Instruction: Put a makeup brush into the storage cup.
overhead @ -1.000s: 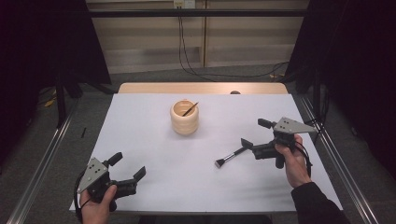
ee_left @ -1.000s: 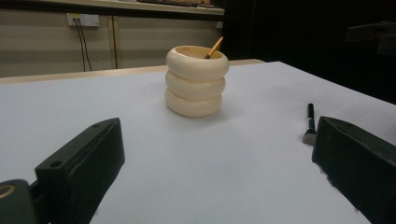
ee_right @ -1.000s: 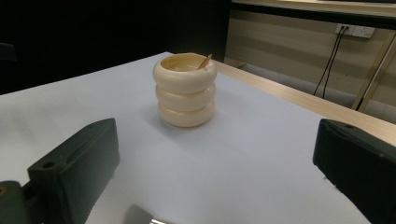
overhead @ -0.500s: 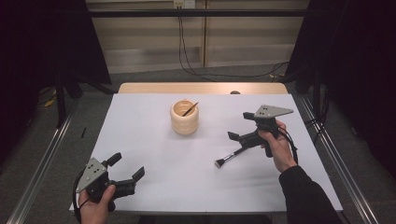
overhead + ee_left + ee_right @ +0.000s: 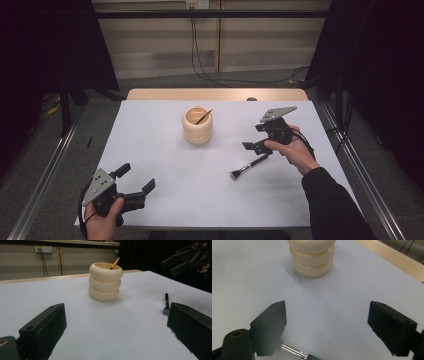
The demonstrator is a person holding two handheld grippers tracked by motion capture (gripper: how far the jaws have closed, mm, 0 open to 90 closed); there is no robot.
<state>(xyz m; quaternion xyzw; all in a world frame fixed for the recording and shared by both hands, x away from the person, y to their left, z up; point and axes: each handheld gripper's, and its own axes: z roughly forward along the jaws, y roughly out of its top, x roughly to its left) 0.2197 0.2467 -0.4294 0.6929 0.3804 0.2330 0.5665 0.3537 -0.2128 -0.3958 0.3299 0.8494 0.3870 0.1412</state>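
In the high view, you are bringing your right gripper [image 5: 260,139] in over the handle end of the makeup brush [image 5: 248,166], having carried it leftward across the table from near the right edge a second ago. Its jaws have just been closing a little, yet they are standing wide and gripping nothing; the brush is lying flat on the white table [image 5: 165,150], well apart from the cream ringed holder [image 5: 197,126], which already has a thin stick leaning in it. That is putting you in place for a pick-up, I judge. Your right hand [image 5: 295,150] is reaching forward, with the grey plate tilted up. Your left gripper [image 5: 136,180] is resting at the near left corner, unmoved, jaws spread and empty.

In the left gripper view, the holder [image 5: 105,281] is sitting ahead between the two open jaws, the brush [image 5: 166,304] lying to the right, and the right gripper [image 5: 183,261] hovering above the table.

In the right gripper view, you are aiming down at the table: the brush's shiny ferrule [image 5: 294,352] is passing just beside the left jaw, not clamped, with the holder [image 5: 313,258] beyond.
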